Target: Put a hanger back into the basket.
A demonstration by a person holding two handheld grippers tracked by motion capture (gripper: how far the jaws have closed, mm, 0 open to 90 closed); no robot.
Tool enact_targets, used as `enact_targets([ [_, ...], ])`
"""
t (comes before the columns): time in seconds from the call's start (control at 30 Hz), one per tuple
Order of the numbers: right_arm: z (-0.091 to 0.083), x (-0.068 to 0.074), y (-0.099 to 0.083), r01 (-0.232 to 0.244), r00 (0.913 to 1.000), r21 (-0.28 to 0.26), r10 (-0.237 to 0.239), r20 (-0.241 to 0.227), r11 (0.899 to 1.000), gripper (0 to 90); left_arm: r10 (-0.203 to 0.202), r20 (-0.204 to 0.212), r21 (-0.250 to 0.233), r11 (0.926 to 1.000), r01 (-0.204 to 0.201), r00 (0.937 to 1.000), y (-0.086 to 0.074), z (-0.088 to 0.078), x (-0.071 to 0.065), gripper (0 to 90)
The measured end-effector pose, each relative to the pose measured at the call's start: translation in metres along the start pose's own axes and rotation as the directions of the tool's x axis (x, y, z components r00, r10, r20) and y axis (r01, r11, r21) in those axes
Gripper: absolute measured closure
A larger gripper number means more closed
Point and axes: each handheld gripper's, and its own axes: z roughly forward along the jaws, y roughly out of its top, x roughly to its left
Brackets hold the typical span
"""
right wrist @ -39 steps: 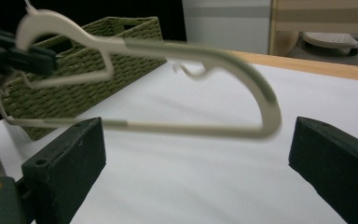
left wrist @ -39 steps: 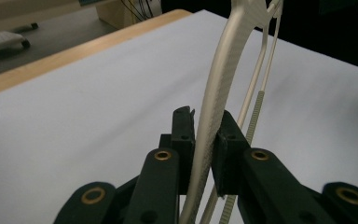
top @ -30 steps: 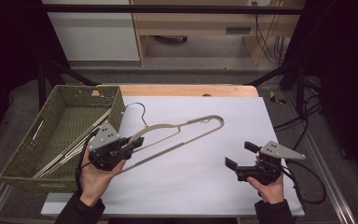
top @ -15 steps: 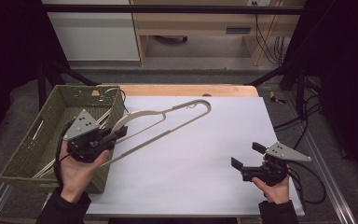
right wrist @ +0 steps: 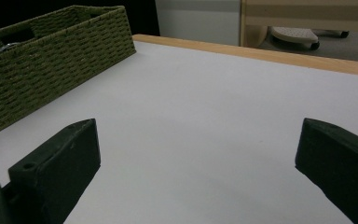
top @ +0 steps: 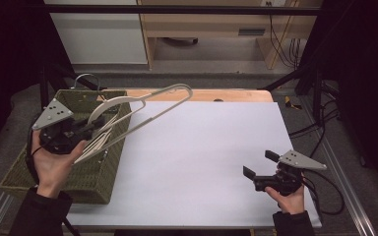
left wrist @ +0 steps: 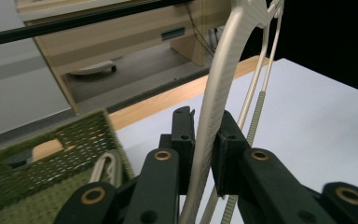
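A cream hanger hangs in the air over the basket's right rim, at about nine o'clock on the table. Its long end points toward one o'clock, out across the white surface, and its metal hook rises toward twelve. The left gripper has its jaws pinched narrow on one flat arm of the hanger, a grip near one end that lets the rest clear the basket wall. More hangers lie inside the basket, so this one is probably meant to join them. The right gripper rests at five o'clock, jaws spread wide and empty, kept well apart from the work.
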Motion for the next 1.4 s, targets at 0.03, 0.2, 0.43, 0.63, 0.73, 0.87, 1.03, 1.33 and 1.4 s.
enact_targets([
  [0.03, 0.000, 0.000, 0.000, 0.001, 1.0000, 0.000, -0.001, -0.001, 1.000, 0.4, -0.013, -0.014, 0.000, 0.9999, 0.013, 0.9998, -0.002, 0.000, 0.008, 80.7],
  [0.2, 0.001, 0.000, 0.000, 0.000, 1.0000, 0.001, 0.000, -0.002, 1.000, 0.4, -0.038, -0.061, -0.001, 0.9993, 0.038, 0.9974, -0.013, 0.002, 0.030, 80.7],
  [0.43, 0.002, 0.000, -0.001, 0.004, 1.0000, 0.005, -0.004, -0.005, 1.000, 0.5, -0.060, -0.144, 0.013, 0.9979, 0.063, 0.9878, -0.031, 0.005, 0.060, 80.7],
  [0.63, 0.003, 0.001, -0.001, -0.001, 1.0000, 0.007, 0.001, -0.004, 1.000, 0.6, -0.075, -0.198, 0.017, 0.9967, 0.080, 0.9774, -0.045, 0.005, 0.081, 80.7],
  [0.73, 0.003, 0.001, -0.001, -0.001, 1.0000, 0.009, 0.001, -0.007, 1.000, 0.6, -0.076, -0.218, 0.027, 0.9961, 0.084, 0.9730, -0.051, 0.004, 0.088, 80.7],
  [0.87, 0.004, 0.001, -0.001, 0.004, 0.9999, 0.012, -0.004, -0.010, 1.000, 0.6, -0.086, -0.242, 0.040, 0.9943, 0.099, 0.9663, -0.060, 0.003, 0.098, 80.7],
  [1.03, 0.005, 0.001, -0.002, 0.000, 1.0000, 0.012, 0.000, -0.008, 1.000, 0.6, -0.094, -0.283, 0.063, 0.9913, 0.116, 0.9544, -0.070, 0.001, 0.111, 80.6],
  [1.33, 0.005, 0.001, -0.002, 0.000, 0.9999, 0.013, 0.001, -0.011, 1.000, 0.6, -0.088, -0.347, 0.096, 0.9870, 0.129, 0.9336, -0.087, -0.003, 0.125, 80.7],
  [1.4, 0.005, 0.001, -0.002, 0.000, 0.9999, 0.013, 0.000, -0.011, 1.000, 0.6, -0.081, -0.360, 0.108, 0.9859, 0.128, 0.9293, -0.091, -0.003, 0.127, 80.7],
])
